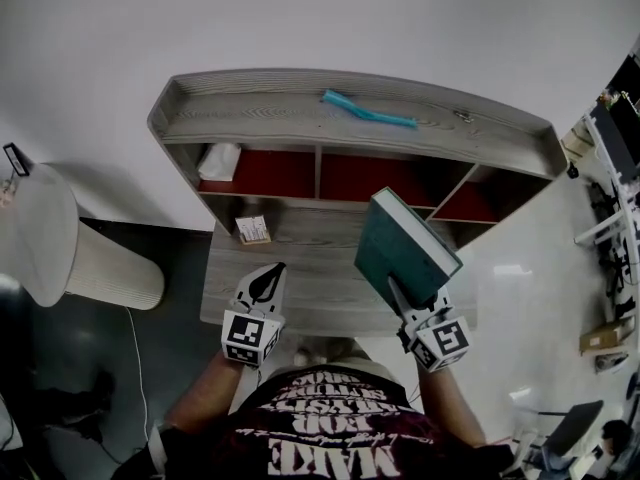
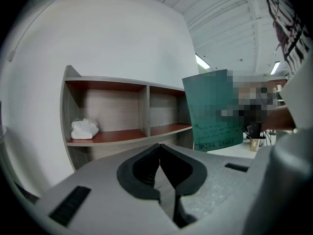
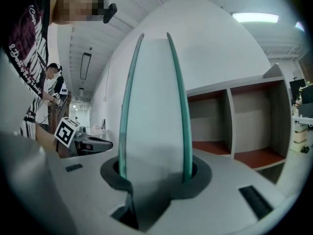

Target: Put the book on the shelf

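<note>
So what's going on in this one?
A person stands at a wooden shelf with a gripper in each hand. The right gripper is shut on the bottom edge of a green book and holds it upright in front of the shelf's open compartments; the book is not yet on the shelf. The left gripper is shut and empty, off to the side. A white bundle sits in the left compartment.

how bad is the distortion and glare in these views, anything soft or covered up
Head view: heavy fisheye, the shelf bows into an arc, and there is glare on the glossy floor. Left gripper view: dark vignetted corners, and a mosaic patch overlaps the book. Right gripper view: the book's page edge bulges, close and soft, and a ceiling light blows out.
</note>
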The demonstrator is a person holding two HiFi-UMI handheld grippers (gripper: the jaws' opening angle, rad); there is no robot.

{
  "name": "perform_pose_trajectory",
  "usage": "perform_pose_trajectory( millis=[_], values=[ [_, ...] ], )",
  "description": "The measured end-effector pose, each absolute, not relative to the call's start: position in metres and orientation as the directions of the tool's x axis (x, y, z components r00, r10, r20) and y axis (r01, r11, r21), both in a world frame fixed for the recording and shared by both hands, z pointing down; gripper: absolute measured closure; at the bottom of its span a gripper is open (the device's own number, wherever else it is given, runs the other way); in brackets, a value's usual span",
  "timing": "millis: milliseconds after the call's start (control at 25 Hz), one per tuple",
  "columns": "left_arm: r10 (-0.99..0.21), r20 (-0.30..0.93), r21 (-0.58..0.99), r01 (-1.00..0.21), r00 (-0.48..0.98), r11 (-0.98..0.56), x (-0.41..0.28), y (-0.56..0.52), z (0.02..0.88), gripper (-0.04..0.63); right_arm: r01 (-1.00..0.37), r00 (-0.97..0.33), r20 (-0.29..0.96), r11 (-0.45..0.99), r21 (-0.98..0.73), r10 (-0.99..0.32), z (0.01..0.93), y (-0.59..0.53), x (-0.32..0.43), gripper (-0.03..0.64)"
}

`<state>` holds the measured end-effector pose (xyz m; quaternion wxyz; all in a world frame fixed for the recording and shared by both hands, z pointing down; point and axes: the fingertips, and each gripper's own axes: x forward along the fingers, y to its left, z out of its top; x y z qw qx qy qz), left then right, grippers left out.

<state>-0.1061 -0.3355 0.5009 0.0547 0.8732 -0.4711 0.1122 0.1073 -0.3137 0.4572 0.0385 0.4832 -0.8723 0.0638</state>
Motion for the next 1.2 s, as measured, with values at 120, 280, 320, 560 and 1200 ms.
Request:
perform_pose_trajectory(
  millis=[120, 280, 320, 560, 1200],
  values=[
    [-0.821, 0.246, -0.004, -0.847, 0.514, -0.532, -0.104, -0.348, 0.500, 0.589, -0.842, -0.540, 0.136, 0.534, -0.085, -0.831, 0.461, -0.328, 0.111, 0.454],
    [-0.830, 0.251, -0.003, -0.857, 0.497, -0.515, -0.103, -0.361, 0.503, 0.589, -0.830, -0.557, 0.149, 0.549, -0.097, -0.817, 0.467, -0.344, 0.111, 0.454],
    [-0.831, 0.257, -0.001, -0.860, 0.494, -0.511, -0.103, -0.364, 0.505, 0.589, -0.828, -0.561, 0.152, 0.552, -0.101, -0.814, 0.469, -0.347, 0.110, 0.454],
    [-0.832, 0.274, 0.020, -0.868, 0.482, -0.496, -0.098, -0.380, 0.517, 0.589, -0.807, -0.590, 0.148, 0.576, -0.128, -0.794, 0.473, -0.367, 0.106, 0.454],
    [-0.808, 0.283, 0.046, -0.849, 0.517, -0.527, -0.062, -0.417, 0.528, 0.589, -0.798, -0.603, 0.181, 0.590, -0.126, -0.777, 0.480, -0.411, 0.117, 0.454]
  ],
)
